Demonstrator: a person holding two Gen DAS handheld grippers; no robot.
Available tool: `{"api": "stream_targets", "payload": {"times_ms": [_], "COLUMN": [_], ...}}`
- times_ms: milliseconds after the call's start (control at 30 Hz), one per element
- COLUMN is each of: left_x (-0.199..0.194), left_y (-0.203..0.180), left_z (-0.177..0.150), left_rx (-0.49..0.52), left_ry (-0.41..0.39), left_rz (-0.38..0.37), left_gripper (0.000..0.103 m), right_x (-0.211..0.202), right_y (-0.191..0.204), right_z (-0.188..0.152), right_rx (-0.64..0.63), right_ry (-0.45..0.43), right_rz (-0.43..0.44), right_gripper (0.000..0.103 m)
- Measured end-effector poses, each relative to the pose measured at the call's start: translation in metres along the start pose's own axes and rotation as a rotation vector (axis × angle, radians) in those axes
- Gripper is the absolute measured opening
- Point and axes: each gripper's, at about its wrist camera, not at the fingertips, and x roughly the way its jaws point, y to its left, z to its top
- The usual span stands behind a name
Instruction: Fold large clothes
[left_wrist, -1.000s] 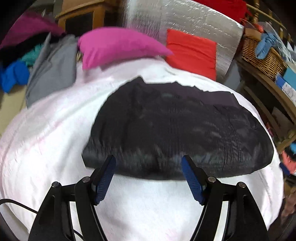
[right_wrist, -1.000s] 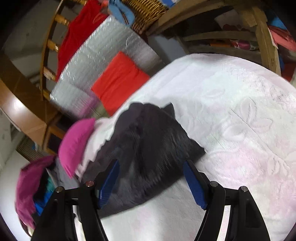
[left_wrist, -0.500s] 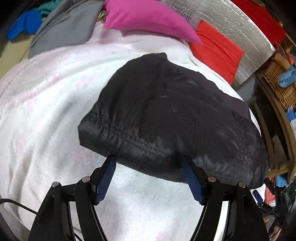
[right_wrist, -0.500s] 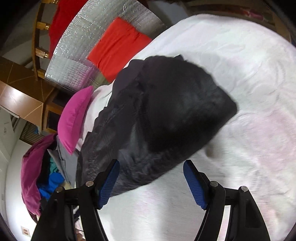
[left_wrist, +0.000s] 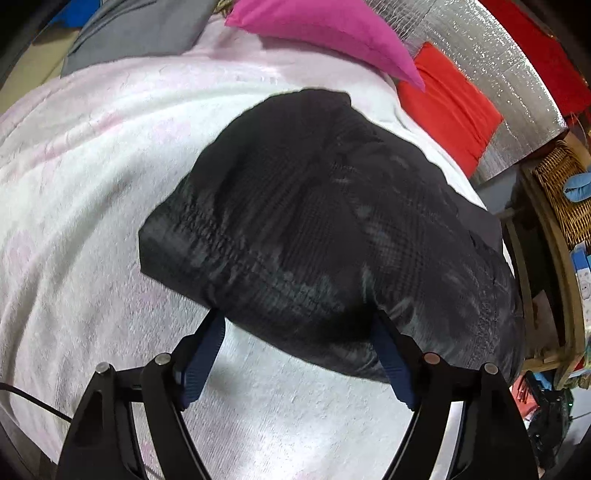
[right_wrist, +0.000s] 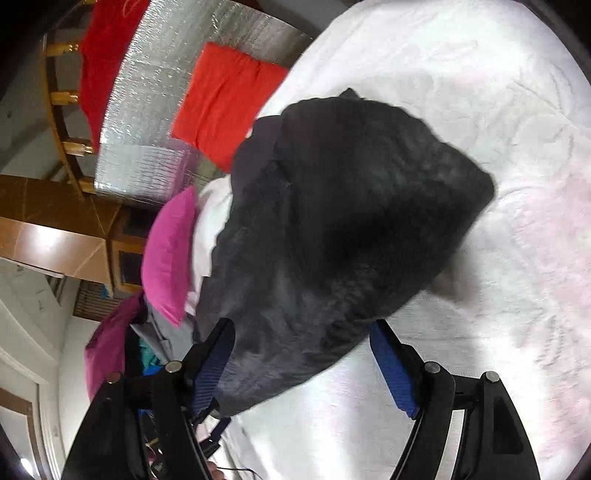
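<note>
The black quilted garment (left_wrist: 325, 236) lies folded into a thick bundle on the white embossed bedspread (left_wrist: 85, 192), its far end toward the pink pillow (left_wrist: 325, 33) and the red cushion (left_wrist: 450, 107) that leans on a silver foil panel (left_wrist: 491, 74). My left gripper (left_wrist: 297, 332) meets the bundle's near edge, its jaws opening, with the fabric's rim lying between the blue pads (left_wrist: 207, 354) but not pinched. In the right wrist view my right gripper (right_wrist: 301, 341) straddles another stretch of the same garment's (right_wrist: 343, 229) near edge, jaws likewise opening, the cloth between them and loose; whether the pad tips brush the fabric I cannot tell. The step in hand appears to be taking the near edge for a further fold. To do it well, I judge that both sets of fingers should slide under every layer before closing, bite at matching depth, and lift together so the padded stack carries over evenly, not slipping or splaying.
</note>
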Motion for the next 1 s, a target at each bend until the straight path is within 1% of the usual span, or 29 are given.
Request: {"api": "stream_targets", "payload": {"times_ms": [133,300,367,500,667,733,767,800,833,867,900,967,1000], "left_x": [-0.006,-0.001,0.002,0.004,0.015,0.017,0.017,0.017,0.017,0.016,0.015,0.013,0.012], "left_y": [0.006,0.014,0.016,0.021,0.030,0.034,0.036,0.038,0.040,0.043,0.047,0.048,0.048], "left_z": [-0.008,-0.012,-0.007,0.010,0.021,0.028,0.029,0.030,0.031,0.031,0.033,0.033,0.033], "left_rx": [-0.007,-0.057,-0.068,-0.123,-0.207,-0.227,-0.238,-0.251,-0.258,-0.267,-0.272,-0.265,-0.260], "left_ry": [0.018,0.046,0.037,-0.023,-0.043,-0.060,-0.066,-0.069,-0.073,-0.079,-0.086,-0.093,-0.100], "left_rz": [-0.015,-0.035,-0.028,-0.023,-0.048,-0.063,-0.071,-0.079,-0.083,-0.092,-0.098,-0.101,-0.104], "left_gripper": [0.080,0.080,0.080,0.081,0.081,0.081,0.078,0.076,0.070,0.064,0.062,0.051,0.048], "right_x": [0.004,0.012,0.018,0.024,0.026,0.026,0.026,0.026,0.027,0.027,0.027,0.023,0.021], "right_y": [-0.016,-0.022,-0.020,-0.021,-0.028,-0.028,-0.028,-0.026,-0.024,-0.023,-0.022,-0.020,-0.016], "right_z": [0.001,0.004,0.005,0.015,0.022,0.023,0.023,0.023,0.023,0.023,0.023,0.024,0.024], "right_rx": [0.050,0.058,0.060,0.057,0.099,0.109,0.110,0.102,0.089,0.063,0.051,0.030,0.013], "right_ry": [0.061,0.046,0.022,-0.065,-0.138,-0.170,-0.183,-0.194,-0.203,-0.212,-0.211,-0.212,-0.215], "right_rz": [0.003,-0.016,-0.027,-0.018,0.046,0.054,0.047,0.030,0.007,-0.029,-0.038,-0.044,-0.049], "right_gripper": [0.078,0.078,0.078,0.078,0.079,0.078,0.077,0.073,0.062,0.058,0.054,0.049,0.045]}}
